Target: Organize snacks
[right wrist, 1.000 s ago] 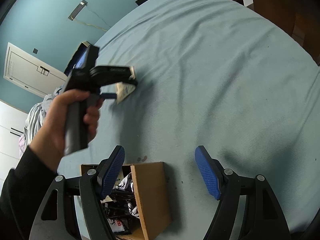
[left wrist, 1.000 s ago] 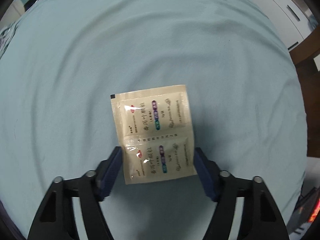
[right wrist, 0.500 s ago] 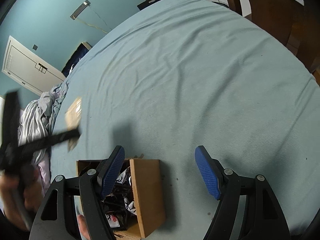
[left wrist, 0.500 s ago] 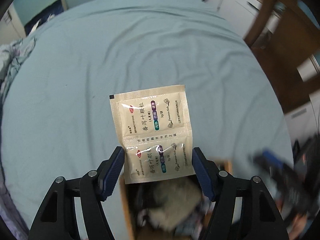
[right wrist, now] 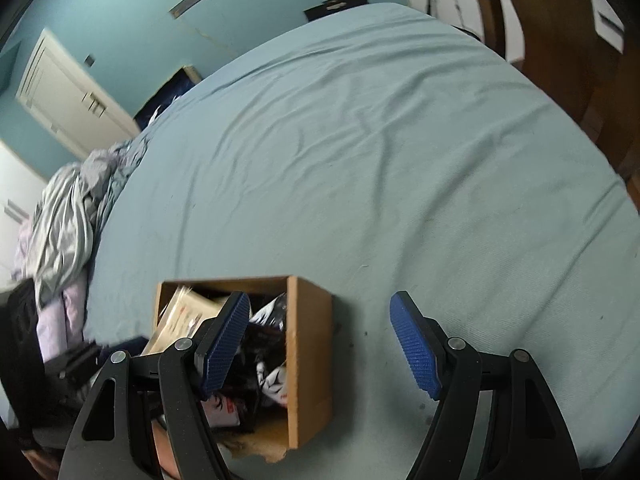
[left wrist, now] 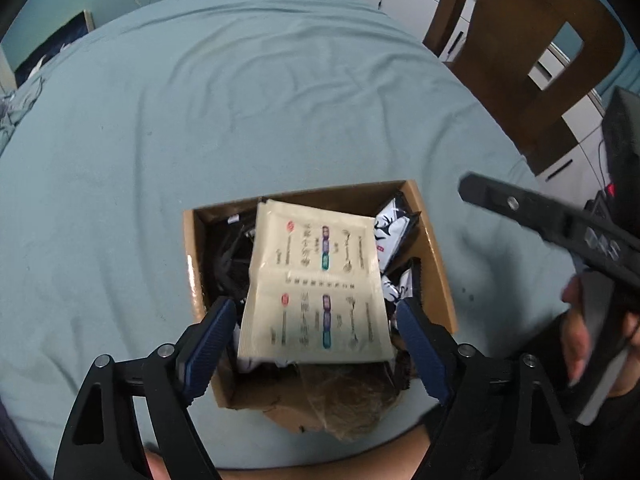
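A beige double sachet [left wrist: 316,280] lies tilted on the black-and-white snack packets [left wrist: 394,228] inside an open cardboard box [left wrist: 432,248] on the blue bed. My left gripper [left wrist: 316,340] hangs right above the box with its jaws opening. The sachet's near end is between the blue pads [left wrist: 212,336], and a thin gap shows on each side. My right gripper [right wrist: 320,344] is open and holds nothing; it straddles the box's right wall [right wrist: 310,360]. From that side the sachet [right wrist: 180,316] shows in the box's left part. A hand holds the right gripper [left wrist: 560,224] at the right edge.
The light blue sheet [left wrist: 200,100] is wrinkled and spreads beyond the box. A wooden chair [left wrist: 532,40] stands at the far right. Crumpled grey bedding [right wrist: 68,208] piles up at the bed's left edge, under a white door [right wrist: 68,92].
My left gripper carried the sachet from over bare sheet to above the box, then its jaws widened and the sachet dropped onto the packets. The right gripper shifted slightly and rolled.
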Motion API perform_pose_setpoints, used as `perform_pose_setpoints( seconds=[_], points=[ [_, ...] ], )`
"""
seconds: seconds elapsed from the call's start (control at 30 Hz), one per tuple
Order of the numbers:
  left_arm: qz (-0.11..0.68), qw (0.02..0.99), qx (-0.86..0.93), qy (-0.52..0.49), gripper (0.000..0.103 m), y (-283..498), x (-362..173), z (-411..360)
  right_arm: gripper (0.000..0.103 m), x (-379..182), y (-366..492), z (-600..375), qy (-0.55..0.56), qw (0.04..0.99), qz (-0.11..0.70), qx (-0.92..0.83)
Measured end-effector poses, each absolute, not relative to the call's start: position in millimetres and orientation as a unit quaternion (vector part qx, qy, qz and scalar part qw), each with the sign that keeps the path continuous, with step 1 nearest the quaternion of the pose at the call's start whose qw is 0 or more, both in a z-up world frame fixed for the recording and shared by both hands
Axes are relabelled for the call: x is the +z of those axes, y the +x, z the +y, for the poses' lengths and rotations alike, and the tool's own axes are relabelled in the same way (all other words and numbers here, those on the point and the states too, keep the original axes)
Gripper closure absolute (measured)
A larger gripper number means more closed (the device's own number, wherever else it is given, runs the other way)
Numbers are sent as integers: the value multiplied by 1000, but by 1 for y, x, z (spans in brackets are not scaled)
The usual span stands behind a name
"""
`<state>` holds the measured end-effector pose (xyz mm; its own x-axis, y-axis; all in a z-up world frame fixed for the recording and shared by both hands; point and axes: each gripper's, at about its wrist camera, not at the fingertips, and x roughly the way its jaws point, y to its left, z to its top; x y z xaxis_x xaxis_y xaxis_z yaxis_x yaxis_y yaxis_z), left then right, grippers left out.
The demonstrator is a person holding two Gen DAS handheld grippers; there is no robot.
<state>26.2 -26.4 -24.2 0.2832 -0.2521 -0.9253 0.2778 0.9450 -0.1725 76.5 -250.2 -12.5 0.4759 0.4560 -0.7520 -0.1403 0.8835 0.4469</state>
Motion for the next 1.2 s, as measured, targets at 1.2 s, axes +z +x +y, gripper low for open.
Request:
perform_pose_setpoints(
  seconds=[1.2],
  points=[
    [462, 876, -14, 139, 0, 37, -9, -15, 31, -15, 48, -216, 23, 876, 442, 193]
  ],
)
